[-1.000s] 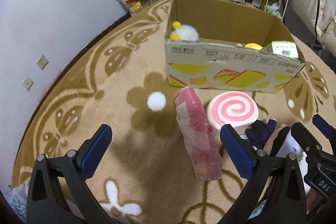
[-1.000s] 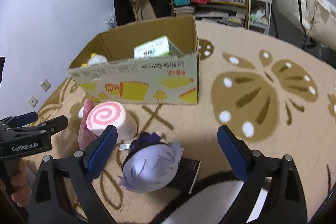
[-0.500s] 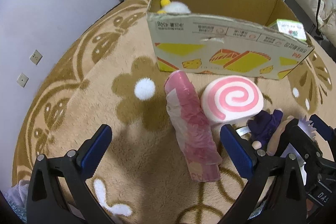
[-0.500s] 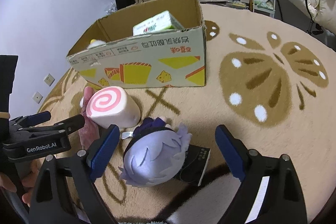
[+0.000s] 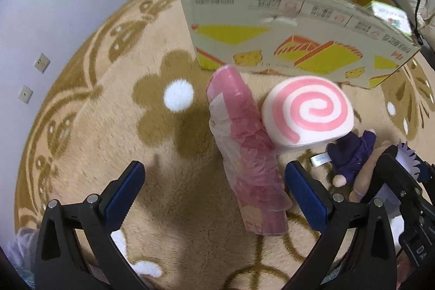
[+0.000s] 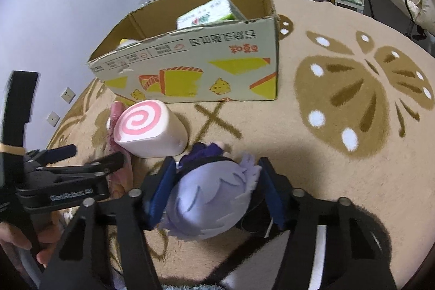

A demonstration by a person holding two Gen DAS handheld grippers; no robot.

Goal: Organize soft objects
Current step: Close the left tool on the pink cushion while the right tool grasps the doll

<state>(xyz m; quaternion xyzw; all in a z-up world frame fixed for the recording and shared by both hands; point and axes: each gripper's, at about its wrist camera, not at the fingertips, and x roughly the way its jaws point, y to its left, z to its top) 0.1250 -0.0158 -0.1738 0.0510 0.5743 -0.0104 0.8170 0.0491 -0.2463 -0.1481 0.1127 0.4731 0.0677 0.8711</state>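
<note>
The right hand-held gripper (image 6: 214, 189) is clenching the plush doll's (image 6: 209, 205) head on the rug (image 6: 326, 154), near the cardboard box (image 6: 195, 67). The left hand-held gripper (image 5: 214, 192), spread wide, is straddling the pink roll (image 5: 244, 151), whose long axis is running toward the box.

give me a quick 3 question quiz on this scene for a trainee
1. True or false: the right gripper is closed on the doll's head.
2. What lies between the left gripper's open fingers?
A. swirl cushion
B. pink roll
C. green pack
3. Fill in: the green pack sits inside the ____.

Key:
1. true
2. B, the pink roll; the swirl cushion is beside it
3. cardboard box
</note>
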